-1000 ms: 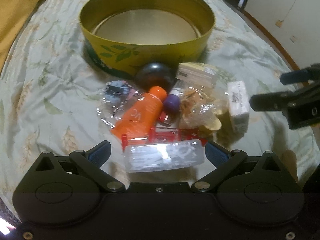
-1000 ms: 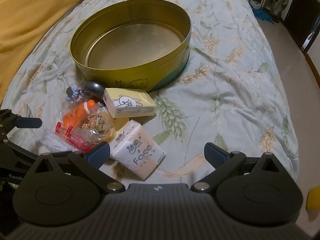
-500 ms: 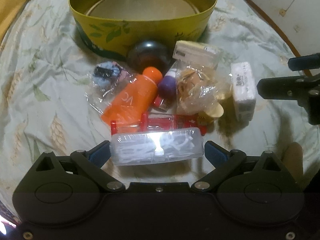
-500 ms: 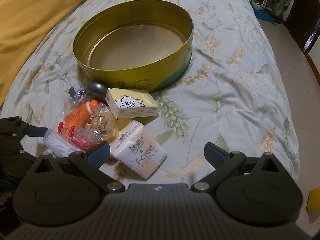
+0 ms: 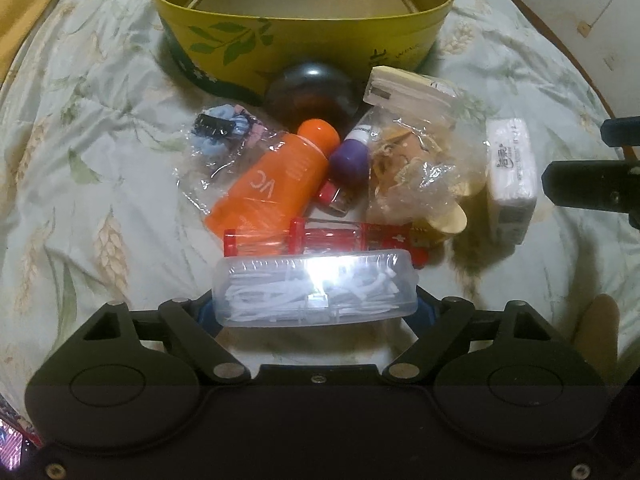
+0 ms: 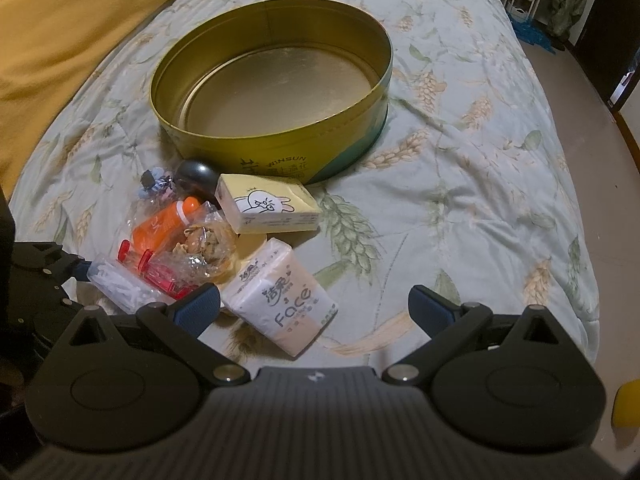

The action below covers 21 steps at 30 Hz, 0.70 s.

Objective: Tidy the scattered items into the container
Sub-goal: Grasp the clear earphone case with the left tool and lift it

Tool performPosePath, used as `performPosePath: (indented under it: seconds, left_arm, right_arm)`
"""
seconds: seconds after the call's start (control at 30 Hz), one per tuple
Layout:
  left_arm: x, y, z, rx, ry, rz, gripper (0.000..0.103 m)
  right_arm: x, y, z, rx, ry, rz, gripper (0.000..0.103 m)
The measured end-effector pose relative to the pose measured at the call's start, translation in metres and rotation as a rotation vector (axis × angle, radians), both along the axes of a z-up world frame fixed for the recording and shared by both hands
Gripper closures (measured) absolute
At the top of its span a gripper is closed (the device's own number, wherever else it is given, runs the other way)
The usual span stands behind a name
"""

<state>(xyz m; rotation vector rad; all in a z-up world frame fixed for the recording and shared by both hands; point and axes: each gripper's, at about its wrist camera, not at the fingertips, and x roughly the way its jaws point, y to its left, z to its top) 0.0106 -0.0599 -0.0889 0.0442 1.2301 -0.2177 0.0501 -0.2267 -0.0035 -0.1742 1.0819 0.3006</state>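
Observation:
A round yellow tin (image 5: 304, 46) stands empty on the bed; it also shows in the right wrist view (image 6: 280, 148). In front of it lies a heap: an orange VC bottle (image 5: 272, 180), a dark ball (image 5: 312, 88), a purple-capped vial (image 5: 348, 160), a red case (image 5: 328, 236), a snack bag (image 5: 416, 168), a hair-clip bag (image 5: 224, 132) and tissue packs (image 6: 280, 300) (image 6: 268, 208). My left gripper (image 5: 316, 308) is open, its fingers on either side of a clear floss-pick box (image 5: 314, 288). My right gripper (image 6: 314, 306) is open and empty above the white tissue pack.
The bed has a pale quilt with wheat print (image 6: 460, 200). A yellow blanket (image 6: 60, 32) lies at the far left. The bed's right edge drops to the floor (image 6: 592, 92).
My left gripper has moved forward and lower, so the clear box now sits between its fingers. My right gripper has barely moved.

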Motion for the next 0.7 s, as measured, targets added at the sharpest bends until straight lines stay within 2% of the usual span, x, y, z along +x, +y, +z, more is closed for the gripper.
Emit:
performPosePath:
  seconds: [0.17,0.33,0.43,0.7]
  left_arm:
    - [-0.001,0.009,0.004,-0.053,0.024,0.032,0.018]
    - [-0.005,0.016,0.018,-0.124,-0.028,0.037,0.018]
    - [-0.007,0.019,0.026,-0.105,-0.085,0.057,0.019]
    - [-0.003,0.034,0.035,-0.106,-0.115,0.125,0.018]
  right_arm:
    - [-0.001,0.001,0.001,-0.001,-0.001,0.003,0.000]
    - [-0.001,0.001,0.000,-0.001,-0.001,0.004,0.000]
    - [-0.001,0.002,0.000,-0.005,0.002,0.009,0.000]
    - [-0.002,0.002,-0.002,-0.008,0.006,0.016,0.000]
